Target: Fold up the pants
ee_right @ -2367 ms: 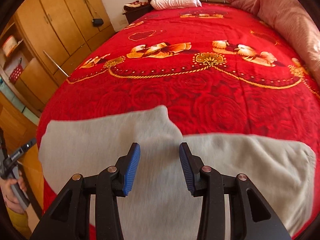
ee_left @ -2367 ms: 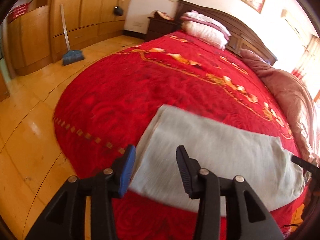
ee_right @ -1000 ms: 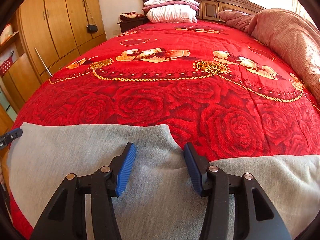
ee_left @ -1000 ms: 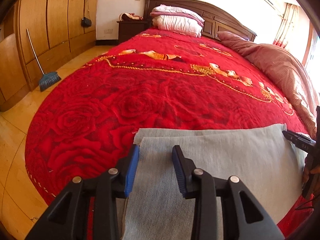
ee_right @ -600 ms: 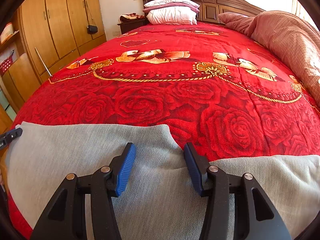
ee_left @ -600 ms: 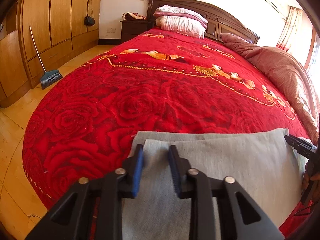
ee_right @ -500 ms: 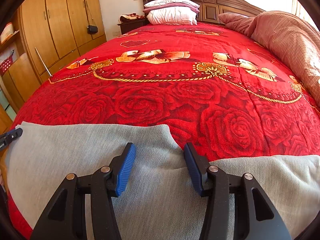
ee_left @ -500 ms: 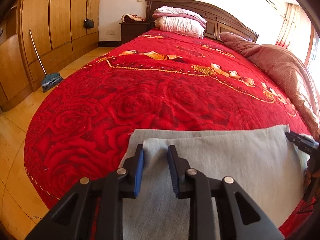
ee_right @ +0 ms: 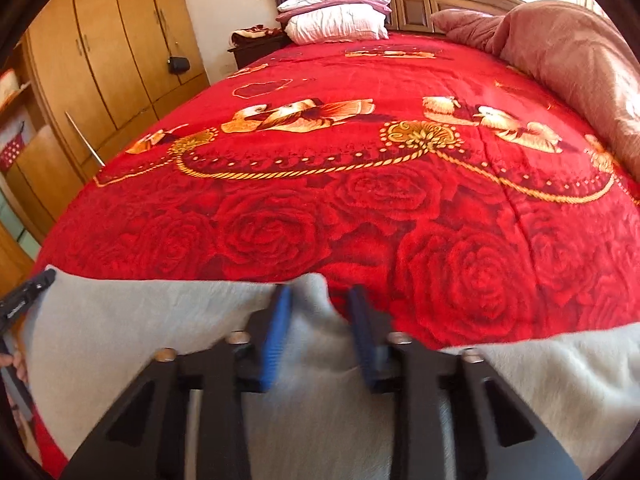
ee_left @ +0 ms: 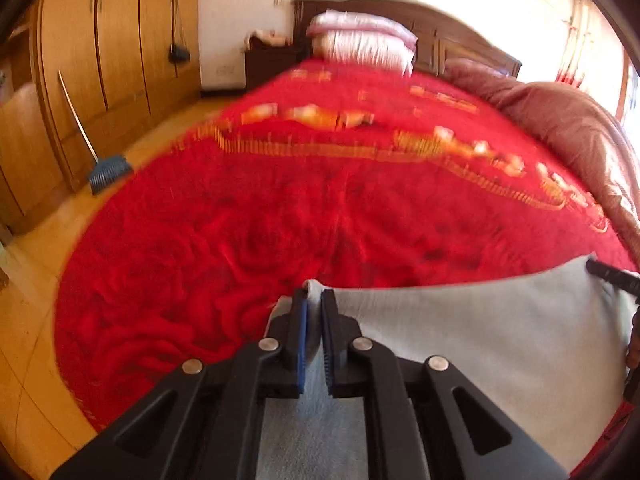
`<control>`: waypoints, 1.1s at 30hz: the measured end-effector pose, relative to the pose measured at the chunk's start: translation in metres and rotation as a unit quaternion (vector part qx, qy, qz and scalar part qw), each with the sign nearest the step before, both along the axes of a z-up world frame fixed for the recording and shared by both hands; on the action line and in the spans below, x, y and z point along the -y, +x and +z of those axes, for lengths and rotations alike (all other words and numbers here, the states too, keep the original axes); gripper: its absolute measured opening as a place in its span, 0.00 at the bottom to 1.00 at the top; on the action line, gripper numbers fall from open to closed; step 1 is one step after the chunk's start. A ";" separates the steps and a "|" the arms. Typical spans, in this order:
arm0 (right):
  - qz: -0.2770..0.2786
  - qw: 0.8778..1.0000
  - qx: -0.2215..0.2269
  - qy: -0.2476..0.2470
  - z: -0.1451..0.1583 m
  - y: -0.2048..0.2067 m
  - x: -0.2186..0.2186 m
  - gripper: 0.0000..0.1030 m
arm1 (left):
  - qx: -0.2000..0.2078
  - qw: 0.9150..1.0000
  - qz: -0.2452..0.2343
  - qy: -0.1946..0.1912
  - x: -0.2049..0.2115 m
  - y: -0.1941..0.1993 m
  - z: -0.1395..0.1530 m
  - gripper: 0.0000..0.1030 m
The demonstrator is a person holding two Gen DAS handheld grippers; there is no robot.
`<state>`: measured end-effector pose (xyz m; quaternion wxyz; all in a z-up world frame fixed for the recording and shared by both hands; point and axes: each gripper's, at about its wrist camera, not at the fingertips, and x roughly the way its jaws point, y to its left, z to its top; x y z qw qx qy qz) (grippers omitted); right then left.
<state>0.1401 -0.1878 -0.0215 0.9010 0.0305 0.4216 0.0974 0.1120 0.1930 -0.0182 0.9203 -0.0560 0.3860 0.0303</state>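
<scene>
left gripper (ee_left: 314, 320) clamped on pants (ee_left: 480, 340) corner | right gripper (ee_right: 320, 320) spread over pants crotch | bedspread (ee_right: 360, 220) underneath

A bed (ee_right: 280, 220) under a red rose-patterned cover with gold trim carries everything. Grey pants (ee_right: 120, 328) lie flat across its near edge. At the headboard end 2 pillows (ee_right: 336, 16) are stacked. A pink quilt (ee_right: 560, 52) is heaped along the right side. The left-wrist view is blurred, showing the same bed (ee_left: 240, 220) and pants (ee_left: 480, 340).
</scene>
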 end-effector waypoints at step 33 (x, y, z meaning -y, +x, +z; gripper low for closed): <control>0.032 0.996 -0.075 -0.035 0.006 -0.090 -0.001 0.36 | -0.042 0.997 -0.046 -0.050 0.083 -0.073 0.025 0.77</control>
